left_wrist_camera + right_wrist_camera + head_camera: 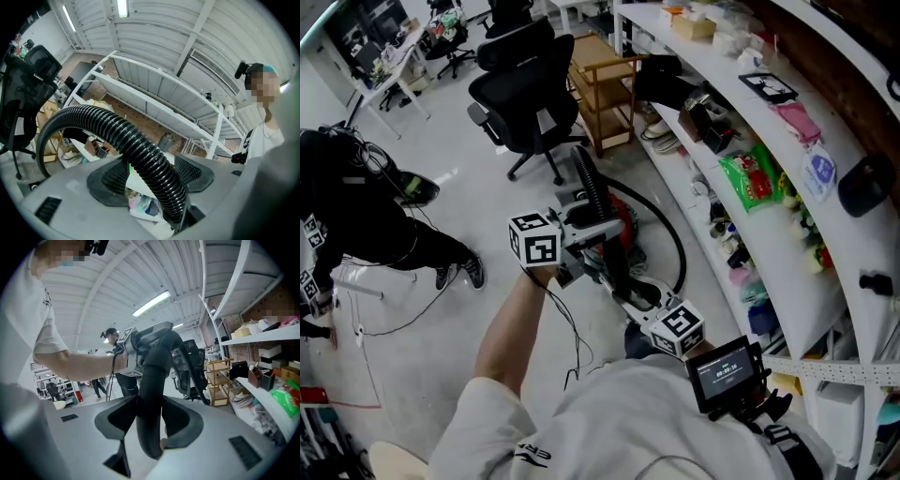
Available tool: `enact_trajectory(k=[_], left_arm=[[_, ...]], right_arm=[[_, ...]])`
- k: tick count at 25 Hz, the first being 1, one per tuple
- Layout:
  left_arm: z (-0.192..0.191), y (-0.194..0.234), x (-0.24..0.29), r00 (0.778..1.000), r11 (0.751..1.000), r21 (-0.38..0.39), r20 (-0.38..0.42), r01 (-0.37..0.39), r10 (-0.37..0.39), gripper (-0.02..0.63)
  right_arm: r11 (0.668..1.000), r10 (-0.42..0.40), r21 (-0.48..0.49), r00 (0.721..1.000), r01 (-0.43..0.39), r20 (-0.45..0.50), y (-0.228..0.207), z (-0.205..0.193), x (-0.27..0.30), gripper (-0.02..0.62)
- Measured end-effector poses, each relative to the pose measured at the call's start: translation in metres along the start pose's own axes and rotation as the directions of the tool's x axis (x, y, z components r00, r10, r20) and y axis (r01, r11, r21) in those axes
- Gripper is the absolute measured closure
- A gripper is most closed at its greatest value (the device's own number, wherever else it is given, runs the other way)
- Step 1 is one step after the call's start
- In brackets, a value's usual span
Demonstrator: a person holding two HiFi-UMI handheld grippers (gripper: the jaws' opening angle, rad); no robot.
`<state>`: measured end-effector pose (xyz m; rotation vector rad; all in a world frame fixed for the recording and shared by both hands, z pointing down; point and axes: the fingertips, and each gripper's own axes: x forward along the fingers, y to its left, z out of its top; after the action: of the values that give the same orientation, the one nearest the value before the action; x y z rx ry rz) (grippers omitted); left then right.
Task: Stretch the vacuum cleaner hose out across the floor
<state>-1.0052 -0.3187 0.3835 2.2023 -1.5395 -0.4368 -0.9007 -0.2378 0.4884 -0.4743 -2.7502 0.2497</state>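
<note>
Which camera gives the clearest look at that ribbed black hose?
The left gripper view: the hose arches up close, ribs plain, clamped in the left tool. The head view shows a short stretch; the right gripper view only a smooth tube in the right tool.

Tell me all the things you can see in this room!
vacuum hose: one, black, held up off the floor by both tools
office chairs: a few, black, nearest one just beyond the hose
wooden cart: one, light brown, beside that chair, next to the shelves
shelves: one long unit, white, along the right, full of small things
green packet: one, green, on a shelf
other person: one, dark clothes, at the left
left tool: one, grey, shut on the ribbed hose
right tool: one, grey, shut on the hose's smooth end
</note>
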Motion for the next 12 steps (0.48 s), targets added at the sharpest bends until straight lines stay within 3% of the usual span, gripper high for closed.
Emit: enact_trajectory(k=[7, 12], left_arm=[[-0.016, -0.052, -0.02, 0.999, 0.999, -0.019, 0.044, 0.029, -0.028, 0.316], [-0.04, -0.089, -0.02, 0.997, 0.997, 0.003, -0.022, 0.078, -0.078, 0.316]], right_arm=[[0.986, 0.154, 0.061, 0.987, -0.156, 0.038, 0.061, -0.006, -0.012, 0.428], [0.974, 0.221, 0.046, 0.975, -0.221, 0.004, 0.099, -0.014, -0.01, 0.411]])
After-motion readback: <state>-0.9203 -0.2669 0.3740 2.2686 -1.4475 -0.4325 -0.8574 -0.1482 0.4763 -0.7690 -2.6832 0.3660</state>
